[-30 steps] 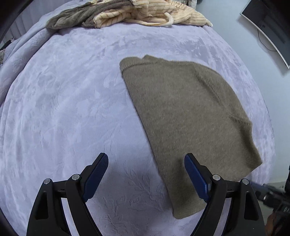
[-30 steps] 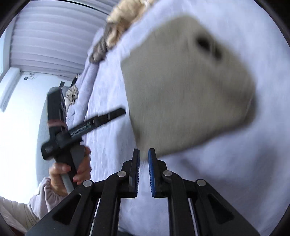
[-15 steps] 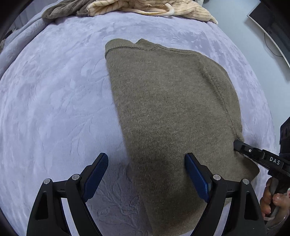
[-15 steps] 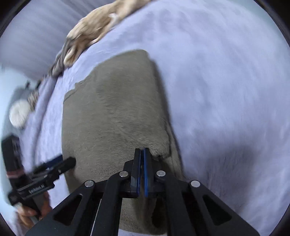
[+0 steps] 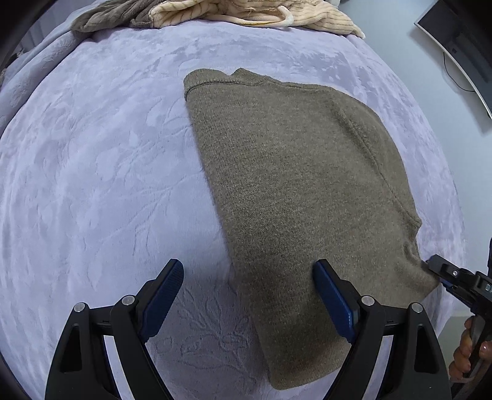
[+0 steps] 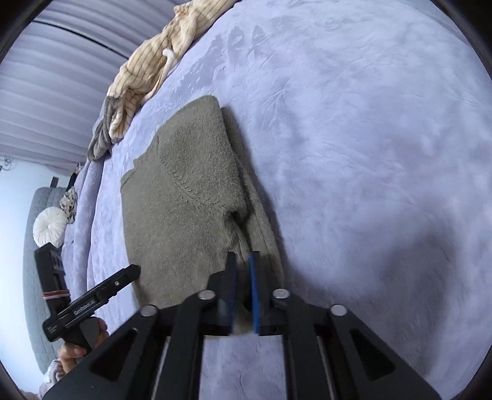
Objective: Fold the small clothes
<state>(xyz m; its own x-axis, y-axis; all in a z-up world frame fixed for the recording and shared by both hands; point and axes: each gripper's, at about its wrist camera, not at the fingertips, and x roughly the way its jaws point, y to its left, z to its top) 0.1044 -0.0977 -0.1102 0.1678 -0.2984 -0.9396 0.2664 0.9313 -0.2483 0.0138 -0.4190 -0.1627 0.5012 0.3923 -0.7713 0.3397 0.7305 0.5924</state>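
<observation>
Sweater [image 5: 295,197] lies folded flat on the blanket [image 5: 101,172]. Left gripper [image 5: 249,295] hovers wide apart over its near edge. Right gripper [image 6: 243,277], jaws just parting, sits at its corner, pads clear of the cloth.

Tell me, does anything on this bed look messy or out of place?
The olive-brown knitted garment lies folded and flat on the lavender plush blanket, though it sits askew. At the blanket's far edge, a cream striped garment and a grey-brown one lie crumpled in a heap, unfolded.
</observation>
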